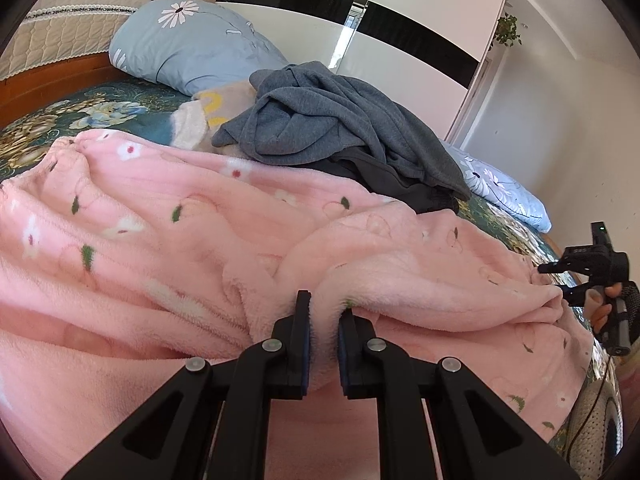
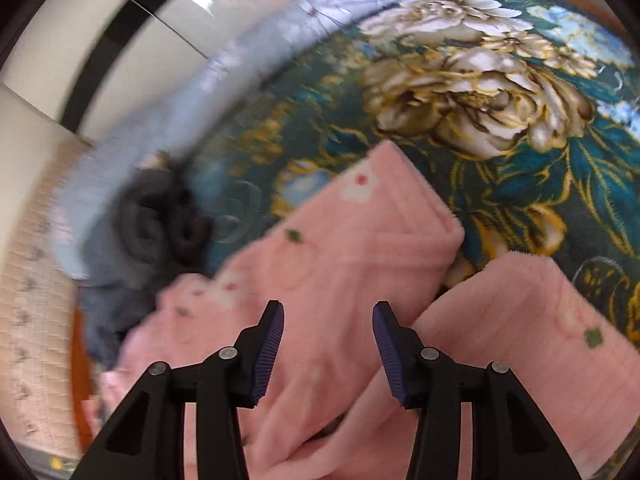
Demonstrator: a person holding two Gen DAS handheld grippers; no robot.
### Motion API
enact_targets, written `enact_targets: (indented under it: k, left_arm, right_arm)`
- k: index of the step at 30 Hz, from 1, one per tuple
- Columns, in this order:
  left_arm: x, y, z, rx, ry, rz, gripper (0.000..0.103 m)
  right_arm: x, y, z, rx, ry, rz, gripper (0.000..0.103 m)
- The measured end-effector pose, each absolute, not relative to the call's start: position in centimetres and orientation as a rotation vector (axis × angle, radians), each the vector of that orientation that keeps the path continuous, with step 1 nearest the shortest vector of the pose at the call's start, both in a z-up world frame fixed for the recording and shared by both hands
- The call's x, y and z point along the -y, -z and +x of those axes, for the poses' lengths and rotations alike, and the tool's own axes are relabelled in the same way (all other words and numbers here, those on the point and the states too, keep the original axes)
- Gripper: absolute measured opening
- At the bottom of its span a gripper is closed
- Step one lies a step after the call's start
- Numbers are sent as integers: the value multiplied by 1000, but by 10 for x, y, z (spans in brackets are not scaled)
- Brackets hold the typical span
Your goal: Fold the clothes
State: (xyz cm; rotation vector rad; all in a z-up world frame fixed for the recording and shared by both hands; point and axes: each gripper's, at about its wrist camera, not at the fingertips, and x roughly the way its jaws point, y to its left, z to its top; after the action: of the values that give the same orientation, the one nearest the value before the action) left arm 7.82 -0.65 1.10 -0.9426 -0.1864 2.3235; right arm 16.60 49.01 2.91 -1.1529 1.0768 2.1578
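Observation:
A pink fleece garment (image 1: 168,232) with small flowers lies rumpled across the bed. My left gripper (image 1: 325,308) is shut on a fold of its edge. In the right wrist view the same pink garment (image 2: 344,240) shows its two leg ends lying on the bedspread. My right gripper (image 2: 328,320) is open and empty just above the pink fabric. It also shows in the left wrist view (image 1: 560,280) at the garment's far right edge, held by a hand.
A pile of grey clothes (image 1: 332,120) lies behind the pink garment, also in the right wrist view (image 2: 152,220). Blue flowered pillows (image 1: 192,40) lie at the bed's head and side. The green floral bedspread (image 2: 480,100) covers the bed. A white wardrobe (image 1: 400,20) stands beyond.

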Motion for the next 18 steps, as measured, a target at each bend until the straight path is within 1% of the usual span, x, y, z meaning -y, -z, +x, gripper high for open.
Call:
enact_targets:
  k: [3, 8, 9, 10, 11, 12, 13, 15, 16, 17, 18]
  left_arm:
    - [7, -11, 78, 189, -2322, -943, 12]
    - [7, -11, 78, 194, -2319, -943, 12]
    - [7, -11, 78, 197, -2319, -943, 12]
    - [8, -11, 78, 198, -2321, -939, 12]
    - [8, -11, 78, 199, -2324, -932, 12]
    - [9, -11, 78, 205, -2321, -931, 12]
    - [9, -11, 78, 212, -2318, -930, 12]
    - [10, -12, 78, 222, -2314, -928, 12]
    - [10, -13, 78, 225, -2312, -924, 12]
    - [10, -14, 78, 231, -2307, -917, 14]
    - [11, -16, 79, 239, -2296, -906, 18]
  right_arm:
    - [-488, -22, 154, -989, -2125, -1172, 50]
    - [-473, -20, 135, -763, -2095, -1237, 50]
    - [-471, -20, 131, -717, -2082, -1250, 46]
    - [-469, -20, 128, -676, -2066, -1258, 31]
    - [-469, -21, 126, -655, -2057, -1261, 23]
    - [-473, -23, 123, -679, -2067, -1253, 11]
    - [-478, -25, 121, -715, -2081, -1242, 7]
    - [-495, -41, 123, -907, -2149, -1151, 6]
    - [-502, -58, 127, -967, -2207, -1065, 6]
    - [-507, -85, 134, -976, -2292, -944, 5]
    - [-509, -112, 144, -945, -2375, -818, 5]
